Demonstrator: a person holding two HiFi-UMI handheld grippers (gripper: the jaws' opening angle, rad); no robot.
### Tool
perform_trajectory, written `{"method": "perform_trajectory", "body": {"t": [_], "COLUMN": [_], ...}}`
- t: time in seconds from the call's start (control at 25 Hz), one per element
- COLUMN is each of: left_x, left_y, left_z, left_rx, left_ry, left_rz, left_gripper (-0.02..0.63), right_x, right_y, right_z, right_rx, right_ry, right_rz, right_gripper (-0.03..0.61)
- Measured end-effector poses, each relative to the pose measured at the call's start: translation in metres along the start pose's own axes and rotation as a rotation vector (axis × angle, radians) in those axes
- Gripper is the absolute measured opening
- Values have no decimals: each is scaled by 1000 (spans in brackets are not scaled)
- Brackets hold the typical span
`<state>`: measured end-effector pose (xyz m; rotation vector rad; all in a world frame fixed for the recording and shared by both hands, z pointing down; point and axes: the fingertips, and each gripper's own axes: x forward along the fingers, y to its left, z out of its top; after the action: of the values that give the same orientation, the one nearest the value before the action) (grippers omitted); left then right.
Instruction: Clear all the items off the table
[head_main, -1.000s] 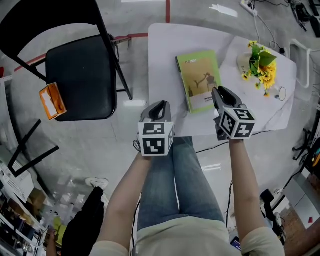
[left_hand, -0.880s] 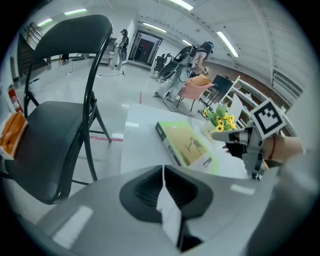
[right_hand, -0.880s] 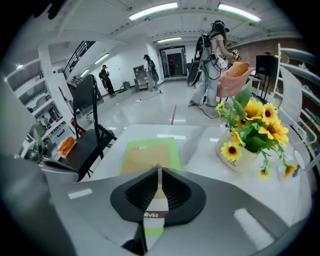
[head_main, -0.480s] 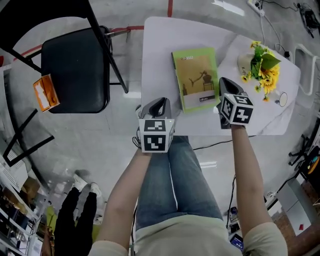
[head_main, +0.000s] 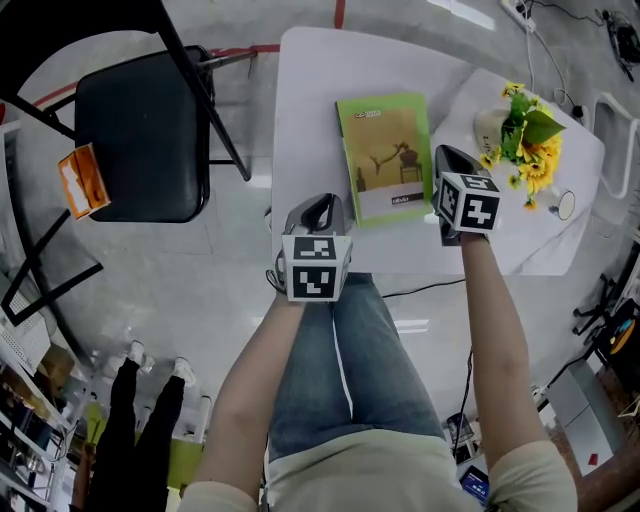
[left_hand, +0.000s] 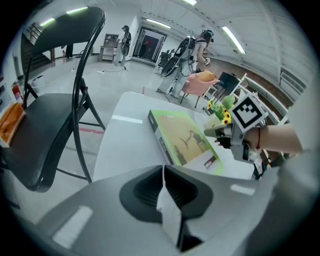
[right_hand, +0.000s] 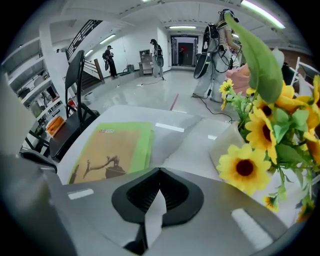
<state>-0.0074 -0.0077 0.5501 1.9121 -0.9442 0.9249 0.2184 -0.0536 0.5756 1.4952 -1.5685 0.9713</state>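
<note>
Moved: right gripper now further forward, beside the book.
Jaws: it and the left gripper are both clenched, empty.
Gripper views only: distant people.
Count: one book, one sunflower bunch.

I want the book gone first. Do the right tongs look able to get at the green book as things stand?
Probably yes. The right tongs sit beside the right edge of the green book, and nothing lies on it or between them. They are shut, so they must open first.
</note>
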Motion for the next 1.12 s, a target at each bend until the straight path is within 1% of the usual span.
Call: {"method": "perform_trajectory", "body": {"t": [0.32, 0.4, 0.52, 0.76, 0.88, 1.12], "left_x": [4, 1, -2, -11, -17, -27], "left_y": [-4, -2, 5, 23, 31, 50], "left_z": [-6, -8, -12, -21, -25, -26], "left_rx": [-14, -22, -42, -72, -81, -120], "left_ry": [15, 12, 9, 7, 10, -8], "left_rz": [3, 5, 15, 53, 68, 100], "left_gripper": [20, 20, 20, 20, 20, 20], "right_x": [7, 8, 10, 13, 15, 18], "right_y": [6, 12, 26, 62, 77, 99], "right_z": [-2, -3, -3, -2, 1, 10], "right_rx": [-7, -26, -64, -82, -108, -151], "right_ry": [17, 17, 20, 16, 12, 6], "right_rz": [13, 26, 48, 104, 126, 155], "right_gripper": [-2, -2, -2, -2, -2, -2]}}
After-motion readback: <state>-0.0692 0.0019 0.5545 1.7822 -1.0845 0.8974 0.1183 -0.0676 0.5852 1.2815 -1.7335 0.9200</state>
